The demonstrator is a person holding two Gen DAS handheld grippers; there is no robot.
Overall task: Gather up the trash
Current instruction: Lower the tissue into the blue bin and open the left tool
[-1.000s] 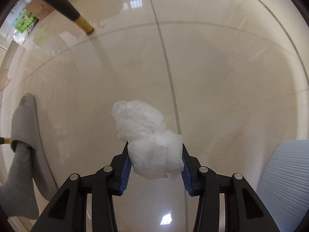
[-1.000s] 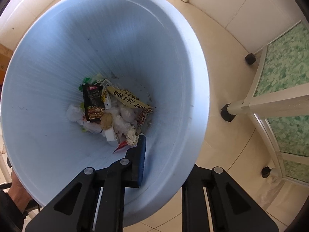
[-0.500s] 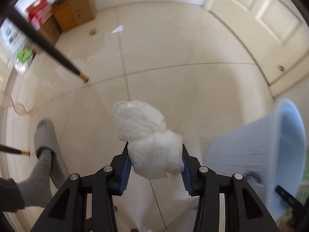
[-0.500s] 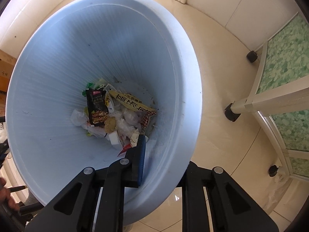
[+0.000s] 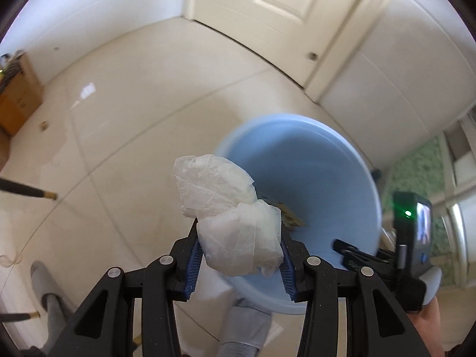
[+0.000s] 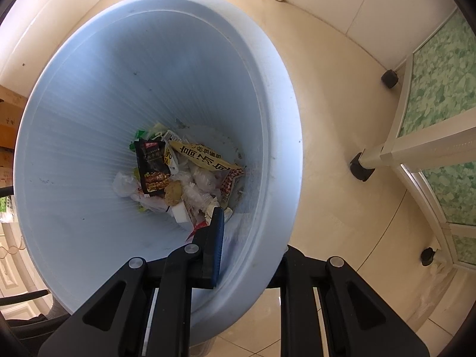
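A crumpled clear plastic bag (image 5: 232, 217) is clamped between the blue pads of my left gripper (image 5: 239, 253), which is shut on it and hangs over the near left rim of the light blue trash bin (image 5: 327, 172). In the right wrist view my right gripper (image 6: 250, 247) is shut on the bin's wall (image 6: 273, 196), one finger (image 6: 212, 247) inside and the other outside, hidden behind the rim. Wrappers and tissues (image 6: 181, 175) lie at the bin's bottom. The right gripper's body with its small screen (image 5: 413, 223) shows at the bin's right edge in the left wrist view.
A white door (image 5: 267, 9) and wall stand behind the bin. Cardboard boxes (image 5: 17, 101) sit at far left. A person's grey-socked foot (image 5: 247, 327) is just below the bin. A frame on black castors (image 6: 361, 166) with green glass panels stands right of the bin.
The left gripper swung from plain floor tiles toward the bin, bag still clamped; the bin's mouth now sits right behind the bag. The right gripper and bin barely shifted.
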